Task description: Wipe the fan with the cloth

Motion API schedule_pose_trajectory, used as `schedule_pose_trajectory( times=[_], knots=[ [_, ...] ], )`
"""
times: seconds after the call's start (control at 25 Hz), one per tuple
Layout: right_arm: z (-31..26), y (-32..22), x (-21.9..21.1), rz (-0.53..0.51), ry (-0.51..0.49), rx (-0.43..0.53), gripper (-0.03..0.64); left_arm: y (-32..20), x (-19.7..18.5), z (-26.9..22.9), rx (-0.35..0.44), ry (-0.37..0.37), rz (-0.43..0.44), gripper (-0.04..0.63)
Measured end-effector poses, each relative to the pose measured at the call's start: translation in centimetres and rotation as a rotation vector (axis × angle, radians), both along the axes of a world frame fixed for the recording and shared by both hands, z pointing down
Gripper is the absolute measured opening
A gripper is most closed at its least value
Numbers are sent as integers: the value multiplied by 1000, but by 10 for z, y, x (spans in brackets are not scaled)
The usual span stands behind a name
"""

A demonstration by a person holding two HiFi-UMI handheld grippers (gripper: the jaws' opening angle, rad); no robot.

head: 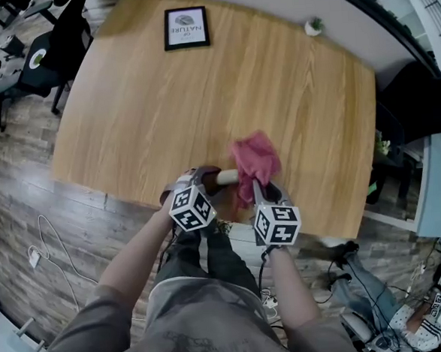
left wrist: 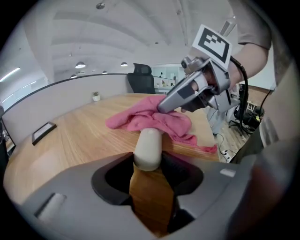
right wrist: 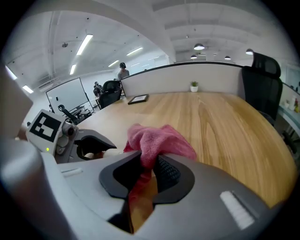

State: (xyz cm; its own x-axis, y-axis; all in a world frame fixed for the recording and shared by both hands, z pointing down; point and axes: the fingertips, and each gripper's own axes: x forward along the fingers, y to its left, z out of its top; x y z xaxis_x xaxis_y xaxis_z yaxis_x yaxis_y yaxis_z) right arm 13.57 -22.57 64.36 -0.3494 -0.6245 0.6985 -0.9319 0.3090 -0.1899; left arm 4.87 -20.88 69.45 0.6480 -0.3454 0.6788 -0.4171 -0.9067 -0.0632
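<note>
A cream fan handle (left wrist: 148, 147) lies along the wooden table (head: 141, 117) near its front edge, and my left gripper (left wrist: 148, 165) is shut on it. A pink cloth (head: 255, 158) is bunched over the far end of the handle, hiding whatever fan head is there. My right gripper (right wrist: 149, 166) is shut on a fold of that cloth (right wrist: 157, 139), just right of the left gripper (right wrist: 89, 144). In the head view the left gripper (head: 200, 179) and the right gripper (head: 256, 190) sit side by side over the table's near edge.
A framed picture (head: 186, 26) lies at the table's far side and a small potted plant (head: 314, 26) stands by the back partition. Black office chairs (head: 61, 47) stand off the left end. Cables and a power strip (head: 35, 256) lie on the wooden floor.
</note>
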Motion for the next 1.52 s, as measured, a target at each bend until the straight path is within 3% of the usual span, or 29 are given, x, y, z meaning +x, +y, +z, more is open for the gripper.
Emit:
schedule_pose_trajectory(
  times=[0.16, 0.36, 0.48, 0.68, 0.76, 0.88, 1.0, 1.16, 1.36, 1.52],
  knots=[
    [0, 0, 33, 99, 50, -22, 74, 0, 0, 2, -46, -8, -5, 189],
    [-21, -3, 55, 178, -1, -15, 74, 2, -5, 1, -148, 26, -21, 190],
    [-42, -4, 62, 184, -27, 10, 74, 4, -13, -8, -213, 57, -51, 232],
    [-102, -16, 66, 177, -69, 116, 74, -3, -29, -40, -189, 42, -108, 224],
    [-129, -22, 65, 162, -77, 167, 74, -12, -32, -68, -179, 102, -167, 224],
    [-172, -29, 62, 142, -90, 245, 74, -29, -33, -121, -118, 192, -209, 216],
    [-221, -28, 57, 147, -134, 336, 74, -40, -36, -174, -9, 244, -225, 145],
    [-282, -23, 52, 143, -187, 461, 74, -51, -33, -252, 129, 333, -223, 135],
    [-346, -13, 44, 101, -208, 598, 74, -50, -34, -335, 296, 339, -201, 78],
    [-385, -1, 40, 65, -185, 678, 74, -43, -36, -391, 374, 417, -211, 63]
  ],
)
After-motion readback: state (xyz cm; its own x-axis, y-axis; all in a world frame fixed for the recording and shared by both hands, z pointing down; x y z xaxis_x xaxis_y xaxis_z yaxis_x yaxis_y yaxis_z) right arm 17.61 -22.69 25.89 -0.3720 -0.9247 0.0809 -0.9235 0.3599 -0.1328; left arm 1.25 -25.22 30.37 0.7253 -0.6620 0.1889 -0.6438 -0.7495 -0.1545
